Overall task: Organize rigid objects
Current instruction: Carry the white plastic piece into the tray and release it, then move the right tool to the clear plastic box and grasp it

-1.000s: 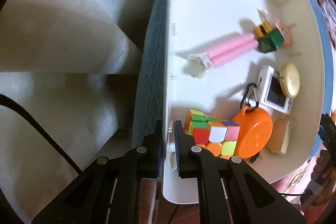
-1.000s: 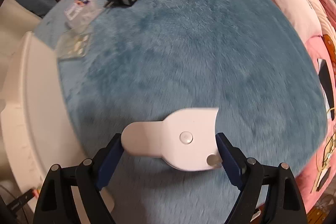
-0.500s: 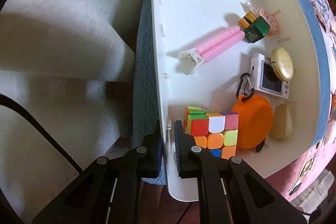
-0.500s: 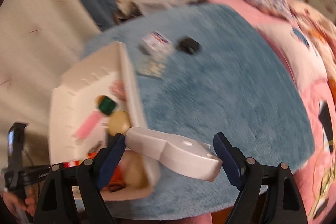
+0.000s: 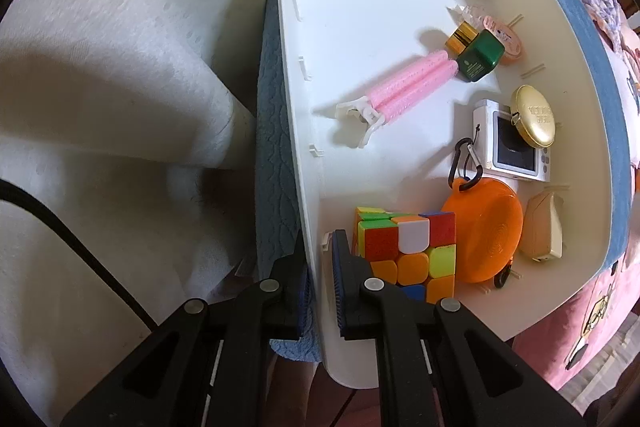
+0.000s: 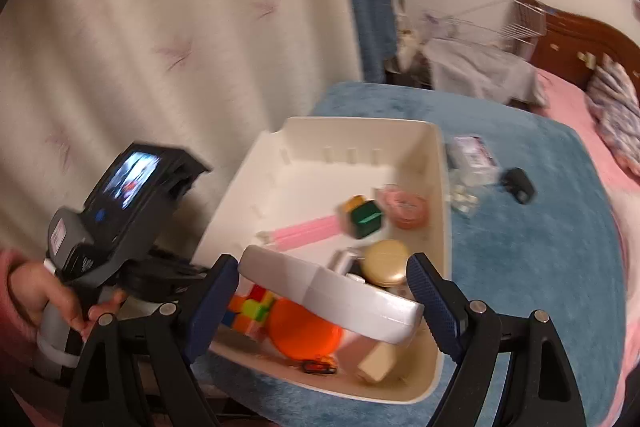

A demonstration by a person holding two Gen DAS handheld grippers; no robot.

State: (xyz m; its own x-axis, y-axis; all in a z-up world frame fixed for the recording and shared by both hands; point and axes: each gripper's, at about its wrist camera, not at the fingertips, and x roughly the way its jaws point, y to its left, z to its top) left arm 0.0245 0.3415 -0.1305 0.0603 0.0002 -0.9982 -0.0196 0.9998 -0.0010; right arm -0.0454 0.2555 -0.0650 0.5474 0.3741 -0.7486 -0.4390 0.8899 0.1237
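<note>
Evidently the left gripper (image 5: 318,267) is pinched nearly closed over the near side wall of the white bin (image 5: 400,27), one finger outside and one inside beside the puzzle cube (image 5: 406,251), probably to steady the bin for loading. Further right, the right gripper (image 6: 322,301) holds a white flat device (image 6: 332,293) across its wide-spread jaws, hovering above the bin's near end, over the orange disc (image 6: 306,331), likely ready to drop it in.
</note>
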